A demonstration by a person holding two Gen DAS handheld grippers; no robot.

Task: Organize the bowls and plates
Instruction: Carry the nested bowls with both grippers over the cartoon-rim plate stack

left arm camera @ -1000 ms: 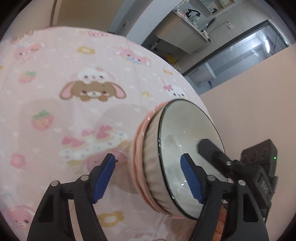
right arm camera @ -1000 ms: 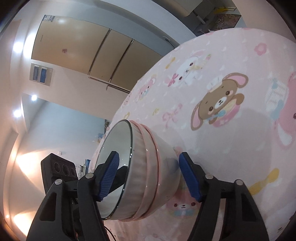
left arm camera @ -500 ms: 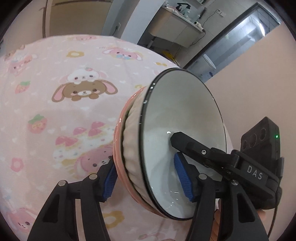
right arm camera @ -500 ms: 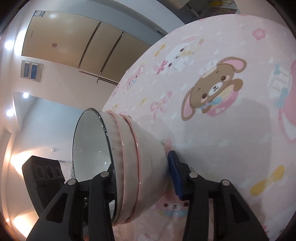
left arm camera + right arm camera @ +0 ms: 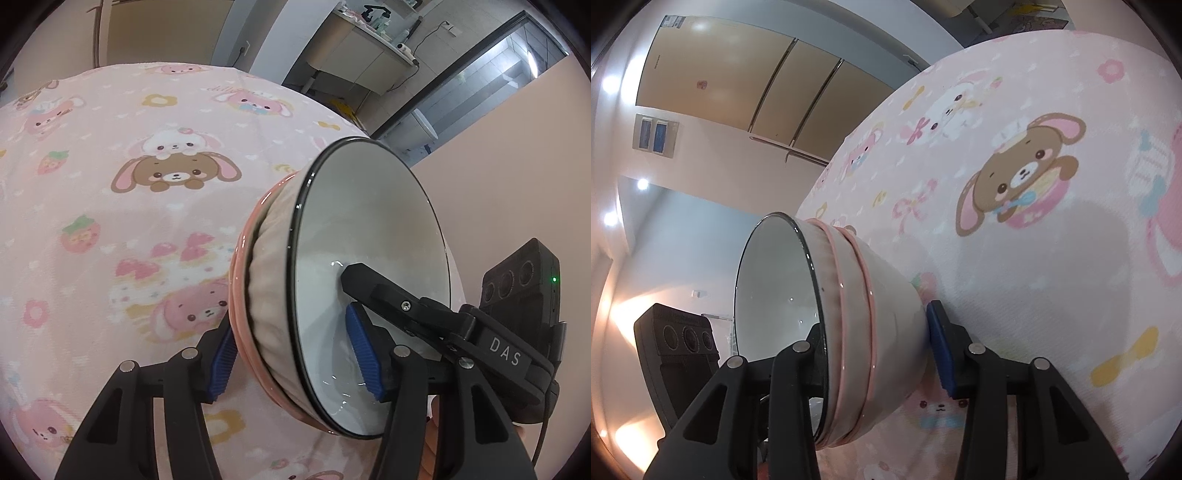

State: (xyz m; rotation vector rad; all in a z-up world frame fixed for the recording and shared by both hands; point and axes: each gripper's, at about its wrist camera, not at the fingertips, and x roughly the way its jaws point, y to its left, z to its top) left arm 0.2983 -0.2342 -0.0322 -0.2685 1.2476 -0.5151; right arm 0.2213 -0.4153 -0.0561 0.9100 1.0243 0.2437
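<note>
A stack of nested bowls (image 5: 280, 295), pink-rimmed ones with a dark-rimmed white bowl on top, is held above the pink cartoon tablecloth (image 5: 110, 206). My left gripper (image 5: 291, 363) is shut on the stack's near wall, one blue pad outside, one inside. My right gripper (image 5: 875, 354) is shut on the stack (image 5: 857, 332) from the opposite side, with one finger inside the top bowl and one blue pad under the base. The right gripper's finger (image 5: 388, 295) shows inside the bowl in the left wrist view.
The round table's far edge (image 5: 258, 81) borders a room with a counter (image 5: 362, 40) and a glass door (image 5: 480, 74). Tall wooden cabinets (image 5: 757, 81) stand beyond the table in the right wrist view.
Both grippers have closed on the bowl stack, which was between open jaws a second ago. The stack now sits closer to both cameras and higher off the cloth.
</note>
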